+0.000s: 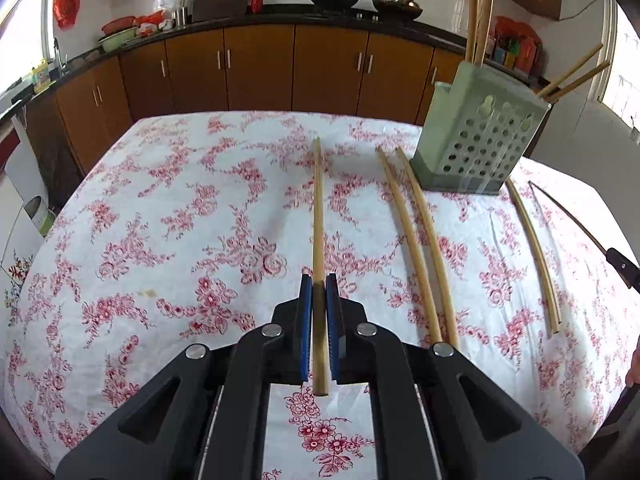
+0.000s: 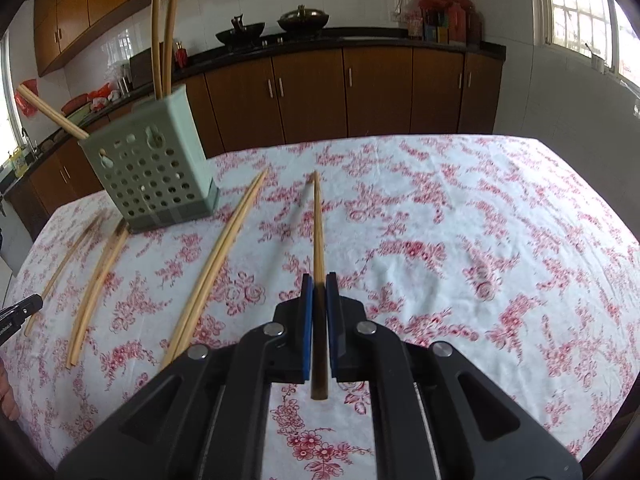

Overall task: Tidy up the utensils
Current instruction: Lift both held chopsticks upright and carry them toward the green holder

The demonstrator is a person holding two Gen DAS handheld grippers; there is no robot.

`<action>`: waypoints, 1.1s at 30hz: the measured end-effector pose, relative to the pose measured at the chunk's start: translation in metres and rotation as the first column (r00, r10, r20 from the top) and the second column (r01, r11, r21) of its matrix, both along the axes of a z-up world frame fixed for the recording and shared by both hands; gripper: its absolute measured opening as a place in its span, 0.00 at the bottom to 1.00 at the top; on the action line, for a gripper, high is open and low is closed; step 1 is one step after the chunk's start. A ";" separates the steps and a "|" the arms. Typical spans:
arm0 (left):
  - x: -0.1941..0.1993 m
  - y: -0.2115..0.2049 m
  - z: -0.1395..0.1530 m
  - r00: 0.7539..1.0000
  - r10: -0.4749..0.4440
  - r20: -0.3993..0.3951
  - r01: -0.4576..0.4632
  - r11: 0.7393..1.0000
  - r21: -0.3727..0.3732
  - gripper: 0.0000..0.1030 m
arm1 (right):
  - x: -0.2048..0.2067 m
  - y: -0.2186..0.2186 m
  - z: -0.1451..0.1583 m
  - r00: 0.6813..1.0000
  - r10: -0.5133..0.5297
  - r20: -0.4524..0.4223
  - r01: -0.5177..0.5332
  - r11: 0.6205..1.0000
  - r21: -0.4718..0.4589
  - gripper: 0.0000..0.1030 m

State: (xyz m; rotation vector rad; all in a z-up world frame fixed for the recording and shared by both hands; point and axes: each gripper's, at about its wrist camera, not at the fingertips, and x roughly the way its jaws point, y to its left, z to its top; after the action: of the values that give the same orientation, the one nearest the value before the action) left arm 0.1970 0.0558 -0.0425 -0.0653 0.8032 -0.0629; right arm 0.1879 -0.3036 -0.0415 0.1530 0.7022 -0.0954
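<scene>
My left gripper (image 1: 319, 280) is shut on a wooden chopstick (image 1: 318, 216) that points forward over the floral tablecloth (image 1: 180, 220). My right gripper (image 2: 319, 278) is shut on another chopstick (image 2: 318, 232), lifted above its shadow. A pale green perforated utensil holder (image 1: 480, 144) stands at the right in the left wrist view, and at the left in the right wrist view (image 2: 152, 172). It holds several chopsticks. A loose pair (image 1: 420, 240) and a single chopstick (image 1: 536, 256) lie near it. Loose chopsticks also lie in the right wrist view (image 2: 216, 264).
The other gripper's black tip shows at the right edge (image 1: 620, 264) and at the left edge (image 2: 20, 312). Brown kitchen cabinets (image 1: 260, 68) with a dark counter and woks (image 1: 396, 4) stand behind the table. The table's far edge (image 1: 240, 114) is near the cabinets.
</scene>
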 end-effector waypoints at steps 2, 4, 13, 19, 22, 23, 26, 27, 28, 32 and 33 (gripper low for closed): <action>-0.002 0.005 0.016 0.999 0.008 0.039 -0.007 1.000 -0.022 0.07 | -0.005 -0.005 0.016 0.999 -0.008 0.049 0.007 1.000 0.014 0.07; -0.003 0.011 0.035 0.996 0.020 0.085 -0.016 0.998 -0.054 0.07 | -0.007 -0.010 0.030 0.996 -0.018 0.086 0.016 1.000 0.024 0.07; -0.007 0.022 0.094 0.971 0.061 0.230 -0.032 0.991 -0.127 0.07 | -0.014 -0.018 0.077 0.975 -0.028 0.220 0.022 0.999 0.028 0.07; -0.006 0.018 0.095 0.971 0.049 0.235 -0.023 0.993 -0.112 0.07 | -0.008 -0.006 0.066 0.987 0.008 0.160 -0.006 1.000 -0.010 0.07; -0.007 0.016 0.091 0.973 0.045 0.228 -0.019 0.994 -0.112 0.07 | -0.004 -0.001 0.045 0.994 0.012 0.112 -0.013 1.000 0.009 0.07; -0.006 0.016 0.091 0.973 0.042 0.227 -0.018 0.994 -0.109 0.07 | -0.004 -0.002 0.042 0.994 0.011 0.112 -0.013 1.000 0.017 0.07; -0.005 0.014 0.091 0.972 0.041 0.229 -0.018 0.995 -0.103 0.07 | -0.007 -0.002 0.043 0.992 0.013 0.129 -0.016 1.000 0.025 0.08; -0.005 0.015 0.091 0.973 0.042 0.229 -0.018 0.994 -0.106 0.07 | -0.007 -0.002 0.044 0.990 0.011 0.138 -0.015 1.000 0.026 0.08; -0.005 0.015 0.090 0.973 0.043 0.228 -0.018 0.994 -0.110 0.07 | -0.008 -0.003 0.045 0.989 0.007 0.145 -0.011 1.000 0.028 0.07; -0.006 0.017 0.090 0.972 0.051 0.229 -0.023 0.992 -0.122 0.07 | -0.009 -0.009 0.056 0.983 -0.014 0.181 0.004 0.998 0.056 0.07; -0.006 0.018 0.091 0.972 0.052 0.231 -0.023 0.992 -0.125 0.07 | -0.010 -0.011 0.061 0.981 -0.018 0.193 0.007 0.998 0.059 0.07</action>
State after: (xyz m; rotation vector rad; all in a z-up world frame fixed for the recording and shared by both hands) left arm 0.1913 0.0736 0.0489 -0.1853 0.5615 -0.0818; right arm 0.1778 -0.3142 0.0192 0.2199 0.5105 -0.0710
